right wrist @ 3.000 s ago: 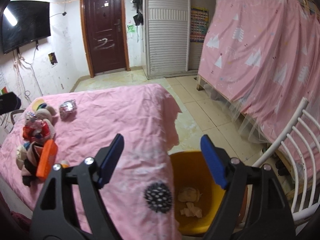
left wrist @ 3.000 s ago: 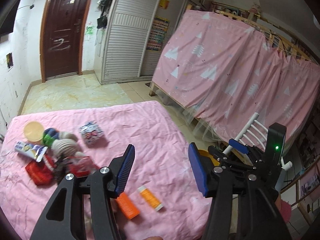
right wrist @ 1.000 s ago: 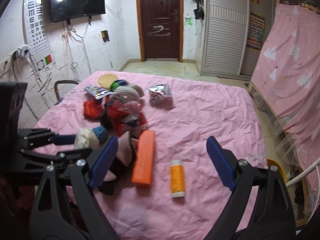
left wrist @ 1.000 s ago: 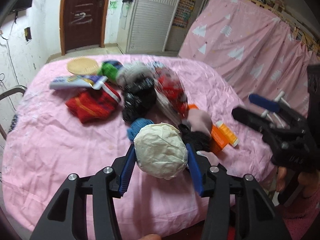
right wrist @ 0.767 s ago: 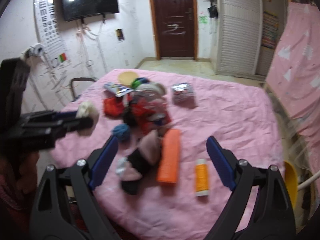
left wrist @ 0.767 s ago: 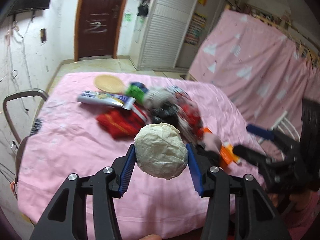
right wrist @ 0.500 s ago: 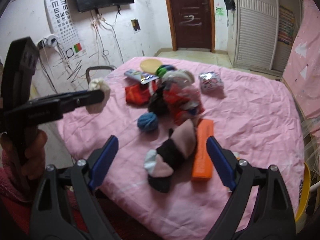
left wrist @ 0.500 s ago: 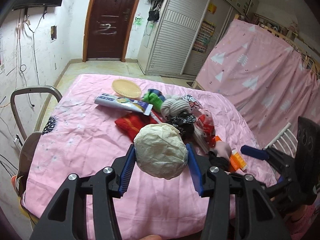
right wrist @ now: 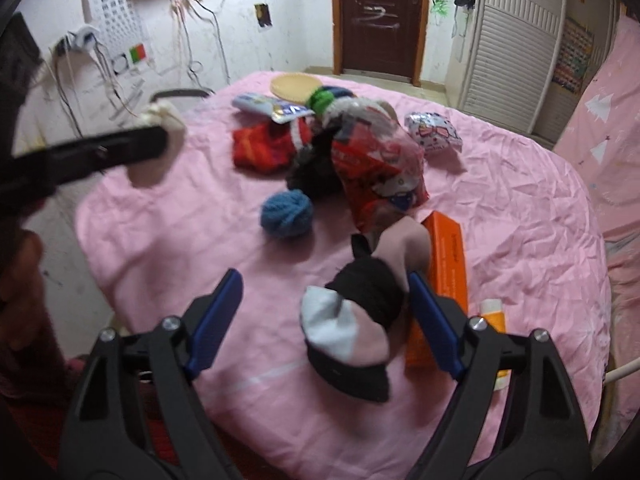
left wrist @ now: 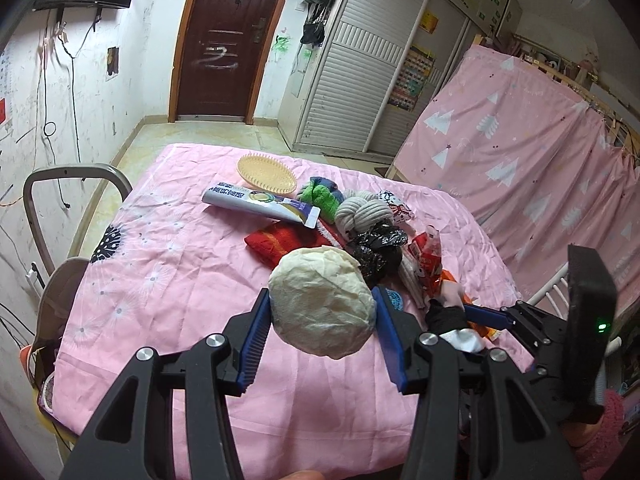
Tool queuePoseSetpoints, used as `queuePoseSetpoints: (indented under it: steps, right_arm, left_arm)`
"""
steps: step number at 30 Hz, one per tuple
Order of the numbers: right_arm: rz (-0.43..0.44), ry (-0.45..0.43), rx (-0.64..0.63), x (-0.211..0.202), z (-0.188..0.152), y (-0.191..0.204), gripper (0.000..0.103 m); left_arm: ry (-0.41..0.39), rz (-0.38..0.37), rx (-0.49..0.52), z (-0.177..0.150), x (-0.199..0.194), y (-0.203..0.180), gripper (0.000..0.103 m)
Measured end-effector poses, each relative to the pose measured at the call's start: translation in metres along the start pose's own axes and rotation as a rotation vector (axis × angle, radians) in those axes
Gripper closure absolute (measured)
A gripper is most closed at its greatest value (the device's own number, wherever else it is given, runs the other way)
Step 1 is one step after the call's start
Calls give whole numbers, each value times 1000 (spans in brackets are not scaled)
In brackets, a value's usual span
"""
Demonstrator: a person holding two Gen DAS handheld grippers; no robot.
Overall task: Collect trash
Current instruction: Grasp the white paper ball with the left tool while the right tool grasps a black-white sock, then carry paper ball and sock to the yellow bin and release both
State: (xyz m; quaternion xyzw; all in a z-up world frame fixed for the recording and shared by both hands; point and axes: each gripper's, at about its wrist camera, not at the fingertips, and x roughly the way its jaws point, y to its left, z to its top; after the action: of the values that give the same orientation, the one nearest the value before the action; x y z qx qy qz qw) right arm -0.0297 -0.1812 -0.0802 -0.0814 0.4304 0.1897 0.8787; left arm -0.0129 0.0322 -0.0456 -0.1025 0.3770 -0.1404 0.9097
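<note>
Left wrist view: left claw (left wrist: 323,322) grips a crumpled paper ball (left wrist: 323,303), lifted clear above the pink-covered desk (left wrist: 168,280). One piece of trash in hand, not yet binned. No bin visible.

Right wrist view: right claw (right wrist: 325,318) is spread, jaws just closing, straddling a black-and-pink sock (right wrist: 358,316) without squeezing it. Snack wrapper (right wrist: 378,168) and orange box (right wrist: 446,264) remain. No container visible.
</note>
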Motion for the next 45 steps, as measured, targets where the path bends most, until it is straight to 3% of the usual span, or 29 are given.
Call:
queuePoseSetpoints:
  steps: [5, 7, 9, 13, 17, 22, 31, 45]
  right_arm:
    - [-46, 6, 15, 5, -4, -12, 47]
    - [-50, -5, 27, 4, -5, -19, 62]
    - [-33, -17, 55, 3, -5, -28, 64]
    - [-27, -31, 65, 0, -7, -29, 65]
    - [53, -72, 89, -11, -5, -30, 65]
    - [93, -134, 100, -33, 0, -33, 65]
    - [59, -235, 174, -70, -7, -74, 65]
    - [-86, -339, 354, -126, -51, -177, 65]
  left_arm:
    - [6, -1, -3, 0, 2, 1, 62]
    - [8, -1, -1, 0, 4, -1, 62]
    - [14, -3, 6, -1, 5, -5, 62]
    - [19, -2, 24, -2, 7, -13, 62]
    - [16, 11, 43, -2, 5, -21, 62]
    - [16, 23, 68, 0, 4, -34, 62]
    - [24, 20, 143, 6, 11, -72, 62]
    - [41, -60, 318, 17, 40, -183, 62]
